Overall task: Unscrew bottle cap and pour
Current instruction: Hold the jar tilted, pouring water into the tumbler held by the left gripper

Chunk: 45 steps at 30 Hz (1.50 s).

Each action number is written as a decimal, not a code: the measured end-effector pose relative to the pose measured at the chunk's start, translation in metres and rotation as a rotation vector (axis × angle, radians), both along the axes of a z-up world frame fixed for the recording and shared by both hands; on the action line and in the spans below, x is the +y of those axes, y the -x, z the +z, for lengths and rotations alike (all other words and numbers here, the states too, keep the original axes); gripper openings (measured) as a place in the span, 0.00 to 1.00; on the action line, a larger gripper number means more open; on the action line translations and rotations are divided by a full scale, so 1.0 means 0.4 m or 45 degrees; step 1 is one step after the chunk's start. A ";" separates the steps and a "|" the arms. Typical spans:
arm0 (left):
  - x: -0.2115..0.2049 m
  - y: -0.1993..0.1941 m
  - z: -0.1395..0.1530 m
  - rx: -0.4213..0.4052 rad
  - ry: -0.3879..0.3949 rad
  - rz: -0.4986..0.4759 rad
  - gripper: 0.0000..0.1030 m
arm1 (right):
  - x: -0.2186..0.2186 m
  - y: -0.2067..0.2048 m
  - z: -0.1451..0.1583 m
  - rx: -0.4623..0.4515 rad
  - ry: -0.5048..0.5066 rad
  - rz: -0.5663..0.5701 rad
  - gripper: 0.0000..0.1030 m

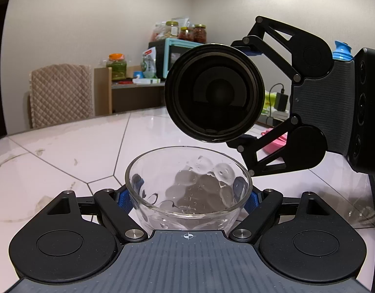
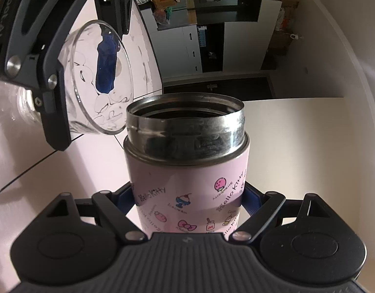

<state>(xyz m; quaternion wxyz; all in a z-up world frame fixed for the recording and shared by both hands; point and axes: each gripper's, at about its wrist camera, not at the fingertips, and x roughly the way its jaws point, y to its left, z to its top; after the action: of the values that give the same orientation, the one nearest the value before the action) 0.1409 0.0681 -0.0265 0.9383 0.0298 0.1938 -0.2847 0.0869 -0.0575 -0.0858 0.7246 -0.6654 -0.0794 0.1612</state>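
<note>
My left gripper [image 1: 188, 199] is shut on a clear glass bowl [image 1: 187, 185] that stands on the white table; the bowl also shows in the right wrist view [image 2: 99, 78]. My right gripper [image 2: 190, 200] is shut on a pink Hello Kitty thermos bottle [image 2: 187, 178] with no cap on its steel mouth. In the left wrist view the bottle [image 1: 214, 92] lies tipped, its open dark mouth facing me, just above the bowl's far rim. Clear blobs or drops show in the bowl; I cannot tell if liquid is flowing. The cap is not in view.
The white tiled table [image 1: 65, 151] carries stains at the left. A chair with a quilted cover [image 1: 61, 95] stands behind it. A shelf with jars and a teal box [image 1: 172, 56] is at the back. A pink object [image 1: 275, 144] lies behind the right gripper.
</note>
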 end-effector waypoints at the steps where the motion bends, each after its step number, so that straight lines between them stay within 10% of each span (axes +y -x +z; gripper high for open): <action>1: 0.000 0.000 0.000 0.000 0.000 0.000 0.84 | 0.002 0.000 -0.002 -0.002 0.005 0.001 0.85; 45: -0.003 -0.003 -0.001 0.000 0.000 0.000 0.85 | 0.041 -0.037 0.026 -0.070 0.108 0.003 0.85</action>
<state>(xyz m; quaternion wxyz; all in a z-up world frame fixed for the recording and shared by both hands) 0.1421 0.0669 -0.0267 0.9384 0.0299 0.1937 -0.2846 0.1015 -0.0412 -0.0754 0.6930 -0.6996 -0.0933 0.1469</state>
